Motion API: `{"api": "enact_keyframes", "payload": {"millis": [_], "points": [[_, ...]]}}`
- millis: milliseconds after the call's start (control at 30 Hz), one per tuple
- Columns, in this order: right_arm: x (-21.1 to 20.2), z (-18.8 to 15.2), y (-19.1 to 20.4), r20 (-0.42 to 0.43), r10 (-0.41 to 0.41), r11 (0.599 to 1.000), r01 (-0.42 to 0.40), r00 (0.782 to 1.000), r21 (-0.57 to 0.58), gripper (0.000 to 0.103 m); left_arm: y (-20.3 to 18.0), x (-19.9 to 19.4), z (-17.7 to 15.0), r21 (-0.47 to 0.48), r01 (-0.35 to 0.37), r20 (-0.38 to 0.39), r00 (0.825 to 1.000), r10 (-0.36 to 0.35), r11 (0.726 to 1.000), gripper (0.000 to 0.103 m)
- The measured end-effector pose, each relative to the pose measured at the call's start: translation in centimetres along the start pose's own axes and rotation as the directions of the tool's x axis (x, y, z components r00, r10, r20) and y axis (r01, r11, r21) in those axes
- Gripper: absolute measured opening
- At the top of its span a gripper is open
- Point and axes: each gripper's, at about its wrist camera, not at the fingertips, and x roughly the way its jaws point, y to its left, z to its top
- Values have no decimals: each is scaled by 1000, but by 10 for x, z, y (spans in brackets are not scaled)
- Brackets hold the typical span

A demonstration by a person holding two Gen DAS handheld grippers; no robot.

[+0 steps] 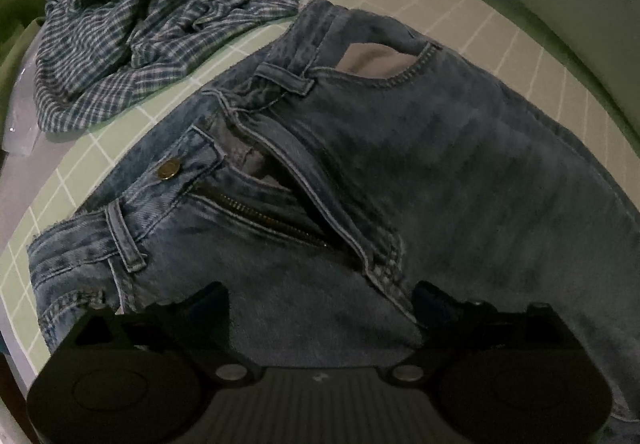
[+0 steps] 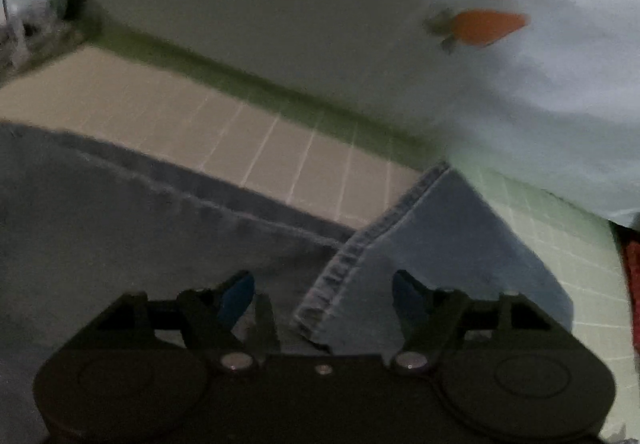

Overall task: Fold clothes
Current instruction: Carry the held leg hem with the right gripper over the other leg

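Green gridded counter, jeans spread flat on it, fly unzipped, plaid shirt heaped behind, our left tool wide over the crotch, right tool wide around a seam.

Blue jeans lie flat, fly unzipped, beside crumpled plaid shirt

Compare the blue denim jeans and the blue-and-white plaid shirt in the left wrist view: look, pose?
The blue denim jeans are plain faded denim; the blue-and-white plaid shirt is thin checked cloth. The jeans lie spread fairly flat with the fly open; the shirt is crumpled in a heap. The jeans lie just ahead of the open left gripper; the shirt lies farther off. Both rest on the green gridded mat.
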Motion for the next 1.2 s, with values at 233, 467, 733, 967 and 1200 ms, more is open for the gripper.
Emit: {"api": "enact_keyframes", "payload": {"millis": [233, 467, 733, 967, 1200], "points": [[-20, -22, -57, 14, -72, 995, 70, 997, 77, 22, -5, 2, 1, 35, -6, -8, 1000, 6, 999, 100], [-92, -86, -202, -33, -420, 846, 405, 907, 347, 22, -17, -3, -1, 95, -36, 15, 999, 35, 995, 100], [-91, -166, -309, -336, -502, 653, 604, 797, 457, 38, -28, -31, 10, 118, -26, 78, 997, 16, 993, 100], [-57, -146, -301, -190, -325, 671, 367, 926, 644, 72, -48, -40, 23, 147, -34, 109, 994, 18, 988, 100], [10, -106, -306, -165, -166, 393, 219, 972, 893, 84, -69, -48, 25, 167, -40, 123, 992, 20, 985, 100]]}}
